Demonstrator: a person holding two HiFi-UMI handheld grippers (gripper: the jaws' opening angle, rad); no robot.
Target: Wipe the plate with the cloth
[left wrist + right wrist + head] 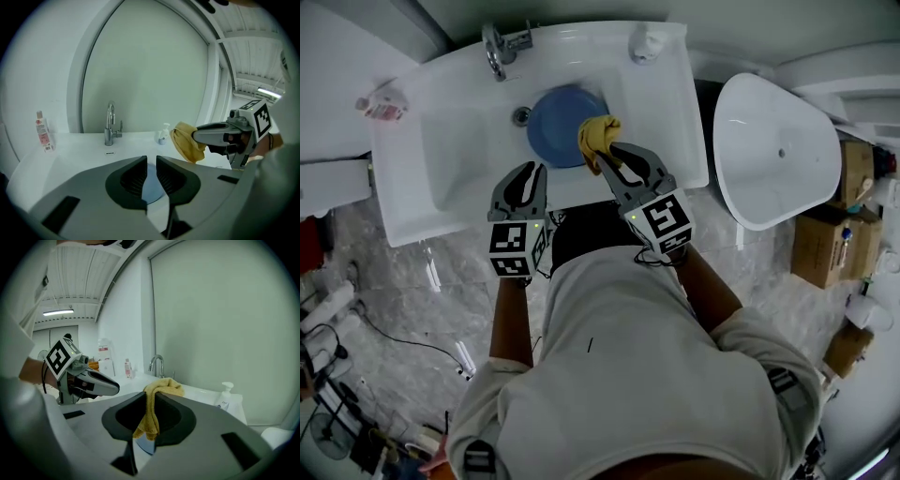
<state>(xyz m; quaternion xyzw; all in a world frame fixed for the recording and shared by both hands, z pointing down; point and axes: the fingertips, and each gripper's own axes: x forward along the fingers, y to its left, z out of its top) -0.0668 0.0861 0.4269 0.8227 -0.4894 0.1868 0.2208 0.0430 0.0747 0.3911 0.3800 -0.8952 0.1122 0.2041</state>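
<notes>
A round blue plate (555, 127) lies in the basin of the white sink (422, 187). My right gripper (604, 152) is shut on a yellow cloth (598, 134), which hangs bunched over the plate's right edge. The cloth (152, 408) drapes down between the right jaws, with a sliver of plate (143, 444) below. My left gripper (535, 172) hovers over the sink's front rim, just left of the right one, shut with only a thin slit and nothing in it. The plate (151, 188) shows through that slit. The cloth (185, 141) and right gripper (200, 136) are in the left gripper view.
A chrome faucet (499, 47) stands at the back of the sink, a soap dispenser (645, 41) at the back right, and a small bottle (382, 105) on the left ledge. A white toilet (778, 150) and cardboard boxes (825, 244) stand to the right.
</notes>
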